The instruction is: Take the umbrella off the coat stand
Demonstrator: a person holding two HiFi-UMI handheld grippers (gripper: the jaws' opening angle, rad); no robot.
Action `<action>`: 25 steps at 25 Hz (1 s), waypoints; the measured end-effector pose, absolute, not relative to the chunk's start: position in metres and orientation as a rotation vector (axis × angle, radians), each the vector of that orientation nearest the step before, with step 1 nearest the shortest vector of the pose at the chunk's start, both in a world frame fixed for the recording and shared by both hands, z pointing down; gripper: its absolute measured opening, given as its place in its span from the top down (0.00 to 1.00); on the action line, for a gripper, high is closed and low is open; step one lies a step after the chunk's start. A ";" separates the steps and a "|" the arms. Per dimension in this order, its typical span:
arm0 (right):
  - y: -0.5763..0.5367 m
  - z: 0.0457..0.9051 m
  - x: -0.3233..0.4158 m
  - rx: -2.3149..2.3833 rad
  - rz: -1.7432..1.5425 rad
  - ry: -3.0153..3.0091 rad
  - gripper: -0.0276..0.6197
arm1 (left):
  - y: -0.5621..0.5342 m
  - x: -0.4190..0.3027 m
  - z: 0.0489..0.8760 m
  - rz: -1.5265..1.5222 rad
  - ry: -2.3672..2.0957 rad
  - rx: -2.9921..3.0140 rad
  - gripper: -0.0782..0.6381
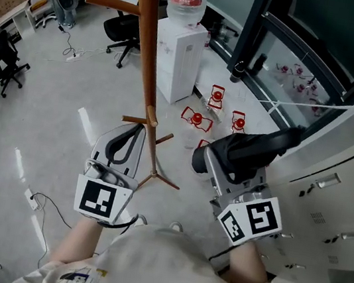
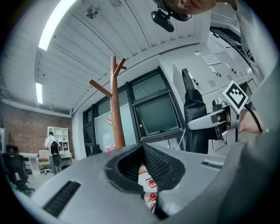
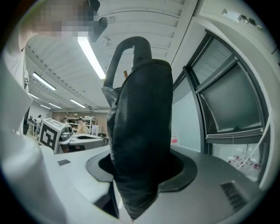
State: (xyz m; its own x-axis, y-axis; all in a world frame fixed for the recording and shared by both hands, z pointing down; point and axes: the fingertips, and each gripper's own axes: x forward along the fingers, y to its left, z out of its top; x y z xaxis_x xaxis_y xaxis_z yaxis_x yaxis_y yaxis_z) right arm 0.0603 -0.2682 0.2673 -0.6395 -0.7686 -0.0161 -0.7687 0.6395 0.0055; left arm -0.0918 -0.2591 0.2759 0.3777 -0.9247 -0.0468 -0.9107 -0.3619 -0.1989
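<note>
Umbrella [image 1: 256,147]: black and folded, held in the right gripper [image 1: 221,164]. It hangs in the air above the floor [image 1: 72,86].
Umbrella position: to the right of the coat stand [image 1: 148,52] in the head view, apart from its pole and not touching any peg.
Umbrella handle [image 3: 131,43]: grey and hooked, at the top end of the umbrella in the right gripper view.
Right gripper fingers [image 3: 186,168]: clamped on the umbrella's fabric body [image 3: 142,131], which fills the gap between them and lies crosswise to them.
Left gripper [image 1: 140,130]: held beside the lower part of the coat stand pole in the head view, not touching the umbrella.
Left gripper fingers [image 2: 159,164]: closed tip to tip with nothing between them. The floor shows through the slot under the pads.
Coat stand: brown wood, upright, with angled pegs and splayed feet on the floor.
Water dispenser [image 1: 177,57]: white, with a bottle on top, standing behind the coat stand.
Red-and-white objects [image 1: 198,117]: several small ones lie on the floor near the dispenser. Their type cannot be made out.
Cabinet [image 1: 335,197]: pale, with drawer handles, at the right edge of the head view.
</note>
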 end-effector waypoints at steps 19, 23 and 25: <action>-0.279 0.290 0.046 -1.278 -0.075 2.908 0.58 | -0.271 -0.111 0.293 -0.163 1.744 -2.451 0.88; -0.277 0.290 0.042 -1.267 -0.078 2.917 0.58 | -0.269 -0.113 0.291 -0.159 1.742 -2.452 0.88; -0.275 0.290 0.040 -1.265 -0.076 2.922 0.58 | -0.267 -0.114 0.291 -0.164 1.743 -2.452 0.88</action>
State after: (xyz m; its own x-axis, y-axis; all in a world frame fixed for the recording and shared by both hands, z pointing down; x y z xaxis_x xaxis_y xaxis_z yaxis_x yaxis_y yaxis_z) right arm 0.0402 -0.2752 0.2903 -0.6836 -0.7275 0.0585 -0.7295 0.6834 -0.0270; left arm -0.1141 -0.2675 0.2906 0.3273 -0.9448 0.0139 -0.9309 -0.3249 -0.1672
